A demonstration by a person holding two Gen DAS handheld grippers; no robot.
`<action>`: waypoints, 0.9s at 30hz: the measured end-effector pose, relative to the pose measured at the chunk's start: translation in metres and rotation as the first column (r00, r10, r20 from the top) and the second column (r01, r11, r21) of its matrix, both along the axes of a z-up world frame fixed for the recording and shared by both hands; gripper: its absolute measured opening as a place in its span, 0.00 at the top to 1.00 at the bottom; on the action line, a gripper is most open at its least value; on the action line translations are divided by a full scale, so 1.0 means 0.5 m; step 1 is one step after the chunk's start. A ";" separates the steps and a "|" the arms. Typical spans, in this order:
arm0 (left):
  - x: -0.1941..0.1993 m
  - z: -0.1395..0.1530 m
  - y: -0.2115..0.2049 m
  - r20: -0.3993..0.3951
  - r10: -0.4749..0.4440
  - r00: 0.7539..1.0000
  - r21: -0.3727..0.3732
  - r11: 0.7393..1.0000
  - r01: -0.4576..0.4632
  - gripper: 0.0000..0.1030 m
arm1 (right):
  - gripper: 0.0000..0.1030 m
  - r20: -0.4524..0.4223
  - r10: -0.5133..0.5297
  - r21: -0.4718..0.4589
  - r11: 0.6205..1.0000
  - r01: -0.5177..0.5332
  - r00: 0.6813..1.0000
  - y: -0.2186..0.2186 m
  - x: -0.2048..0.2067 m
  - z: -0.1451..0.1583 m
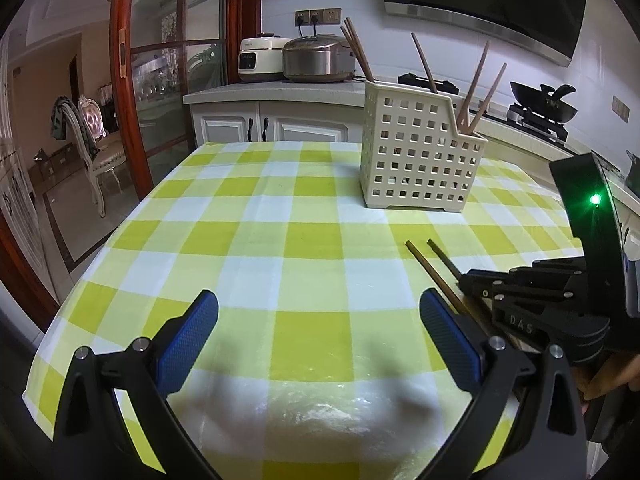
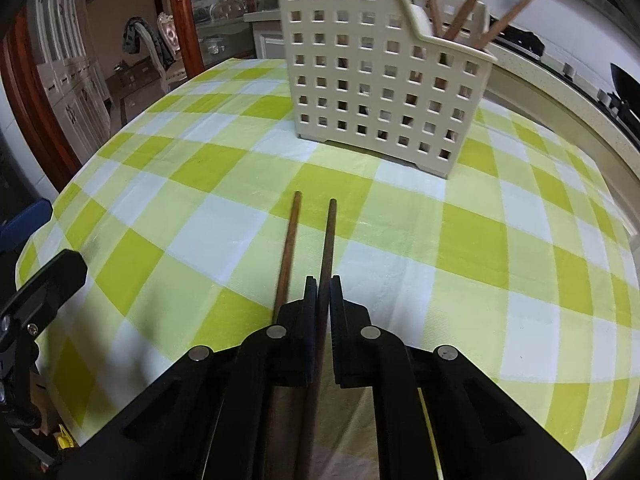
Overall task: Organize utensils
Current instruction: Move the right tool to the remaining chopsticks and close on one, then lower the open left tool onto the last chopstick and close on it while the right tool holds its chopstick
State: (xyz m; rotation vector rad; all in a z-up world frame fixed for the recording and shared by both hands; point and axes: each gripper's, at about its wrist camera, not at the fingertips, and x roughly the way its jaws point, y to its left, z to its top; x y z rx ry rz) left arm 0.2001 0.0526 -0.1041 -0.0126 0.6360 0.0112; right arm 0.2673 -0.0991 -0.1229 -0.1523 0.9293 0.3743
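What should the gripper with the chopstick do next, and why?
Probably lift it and carry it toward the perforated utensil basket. The right gripper is shut on one chopstick; its mate lies loose beside it on the checked tablecloth, and the basket already holds other chopsticks.

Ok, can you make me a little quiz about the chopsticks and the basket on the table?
1. True or false: the right gripper is shut on a chopstick.
2. How many chopsticks lie on the checked tablecloth? A) two B) five
3. Fill in: the left gripper is ____ and holds nothing.

Key: 1 true, though the other chopstick lies outside the jaws. 2 A. 3 open. The basket already holds several chopsticks.
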 end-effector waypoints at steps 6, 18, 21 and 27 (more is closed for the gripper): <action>0.009 -0.003 -0.039 -0.036 -0.039 0.999 0.000 0.999 0.039 0.05 | 0.93 0.038 -0.073 0.079 0.994 0.070 0.997 -0.073 -0.005 0.027; 0.071 -0.031 -0.168 -0.157 -0.119 0.980 -0.012 0.993 0.119 0.14 | 0.93 0.050 -0.162 0.184 0.971 0.151 0.985 -0.210 -0.035 0.039; 0.097 -0.044 -0.188 -0.205 -0.127 0.970 -0.037 0.992 0.122 0.26 | 0.93 0.053 -0.166 0.199 0.968 0.152 0.985 -0.228 -0.043 0.041; 0.144 -0.073 -0.202 -0.293 -0.113 0.949 -0.082 0.992 0.093 0.50 | 0.93 0.049 -0.185 0.224 0.960 0.170 0.982 -0.266 -0.053 0.037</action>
